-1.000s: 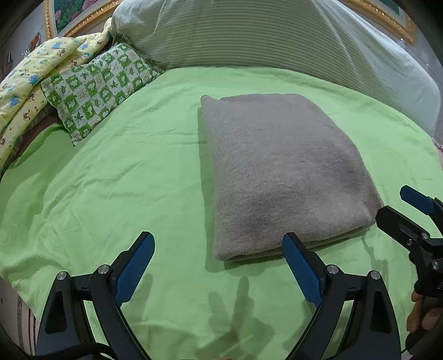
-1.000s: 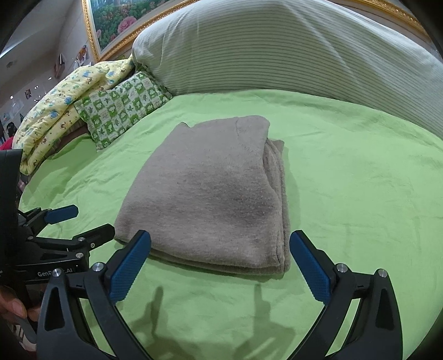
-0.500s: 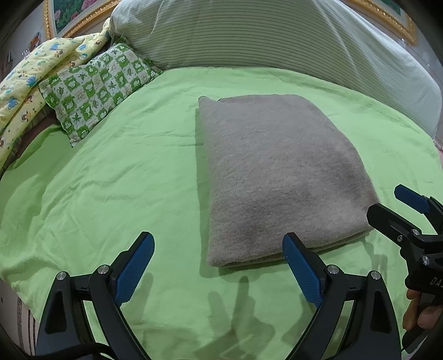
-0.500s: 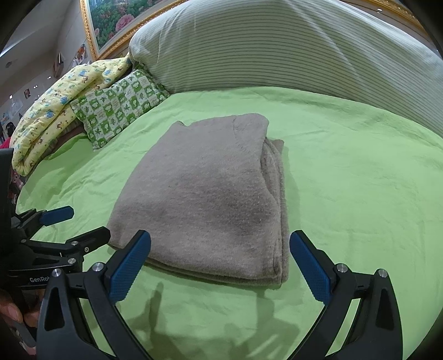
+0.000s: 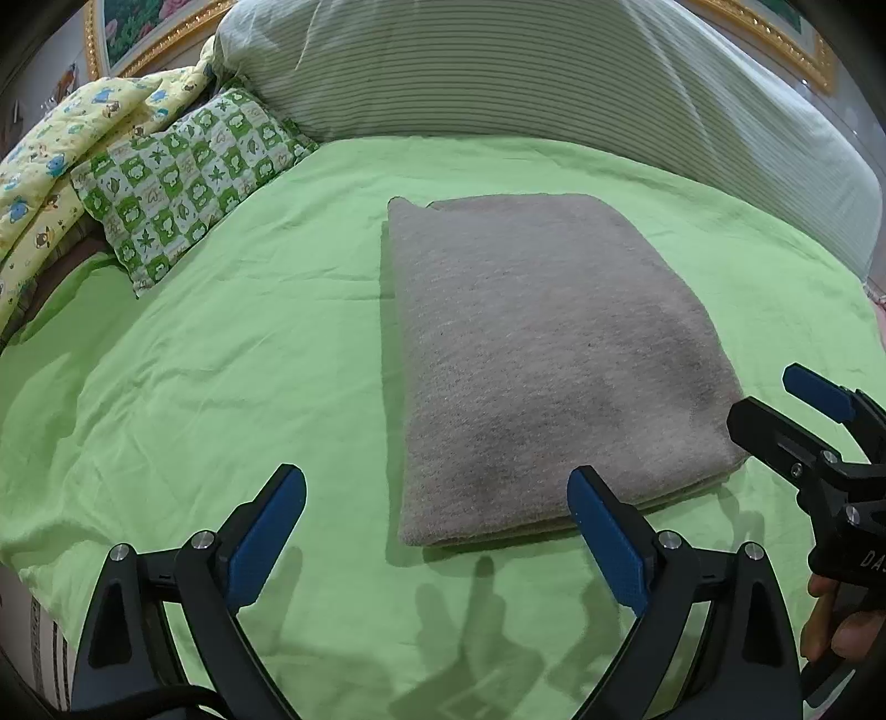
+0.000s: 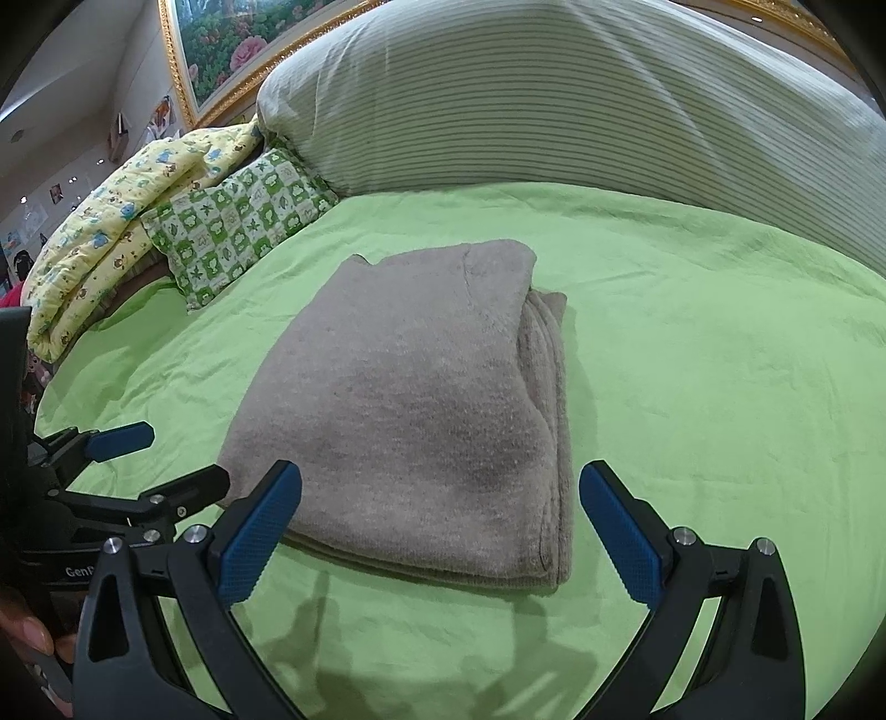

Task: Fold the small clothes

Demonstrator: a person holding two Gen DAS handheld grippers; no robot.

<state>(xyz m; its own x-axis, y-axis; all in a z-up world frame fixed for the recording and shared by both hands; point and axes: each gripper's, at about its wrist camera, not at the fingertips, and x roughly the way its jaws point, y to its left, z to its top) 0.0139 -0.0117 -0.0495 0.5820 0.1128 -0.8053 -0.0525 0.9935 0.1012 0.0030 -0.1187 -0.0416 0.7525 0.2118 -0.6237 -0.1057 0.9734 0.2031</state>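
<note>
Green bedsheet bears folded grey garment, both grippers empty.

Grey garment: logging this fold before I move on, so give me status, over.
Left gripper open, empty. Right gripper open, empty. Grey garment folded flat on green sheet, touched by neither. Nothing in the way.

- painting cut by top edge
- quilt runs off left edge
- hand mostly hidden behind right gripper
</note>
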